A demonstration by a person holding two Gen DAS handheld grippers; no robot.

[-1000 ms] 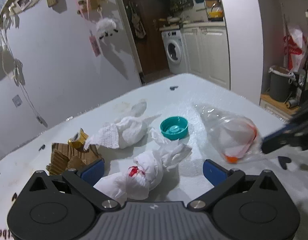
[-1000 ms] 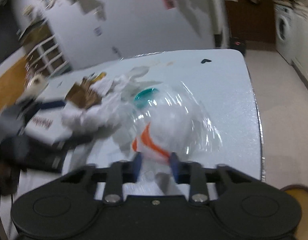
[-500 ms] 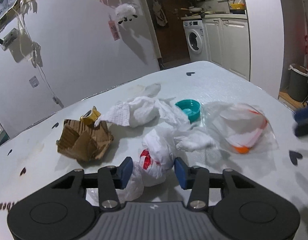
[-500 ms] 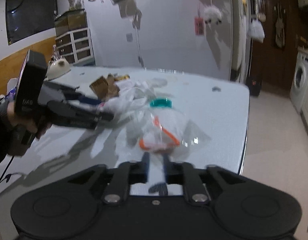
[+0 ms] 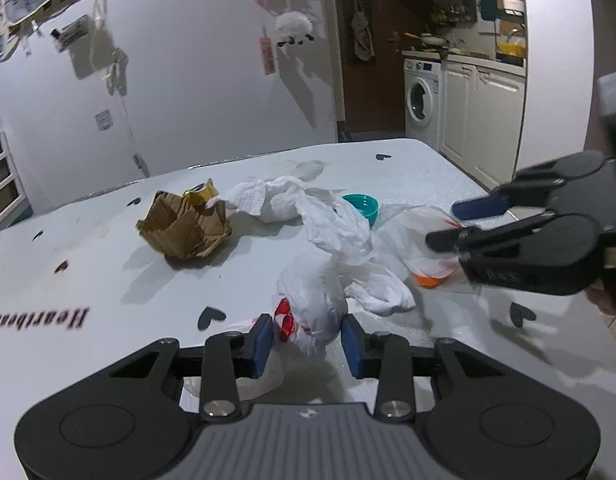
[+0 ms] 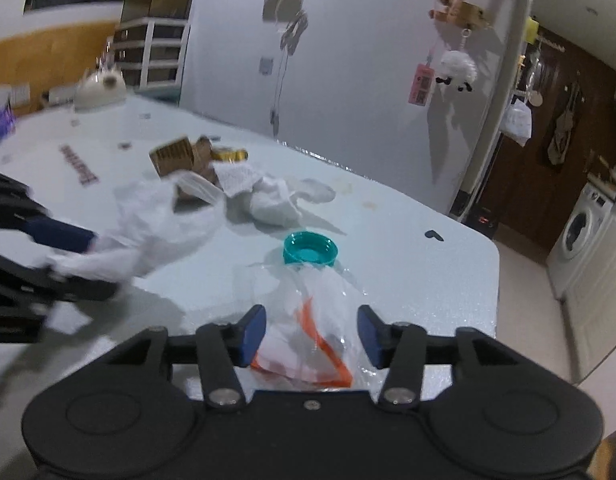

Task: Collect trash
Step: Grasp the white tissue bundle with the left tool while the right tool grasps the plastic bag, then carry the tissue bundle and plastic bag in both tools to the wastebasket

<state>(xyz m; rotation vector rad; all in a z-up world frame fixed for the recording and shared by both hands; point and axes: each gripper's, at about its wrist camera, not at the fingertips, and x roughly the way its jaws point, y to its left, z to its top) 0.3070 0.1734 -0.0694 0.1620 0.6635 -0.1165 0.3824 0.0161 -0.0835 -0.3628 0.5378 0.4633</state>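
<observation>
The table (image 5: 108, 280) has the word "Heartbeat" printed on it in dark red letters, at about 9 o'clock in the left wrist view. It reads upside down there. The right wrist view shows the same word at about 10 o'clock, too blurry to read. The pink tag (image 6: 422, 83) on the wall has print too small to read.

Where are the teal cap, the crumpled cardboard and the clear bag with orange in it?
teal cap (image 6: 310, 247), right wrist view, on its open inside.
crumpled cardboard (image 5: 184, 228), left wrist view, on its brown front face.
clear bag (image 6: 308, 320), right wrist view, on the plastic between the blue pads.
</observation>
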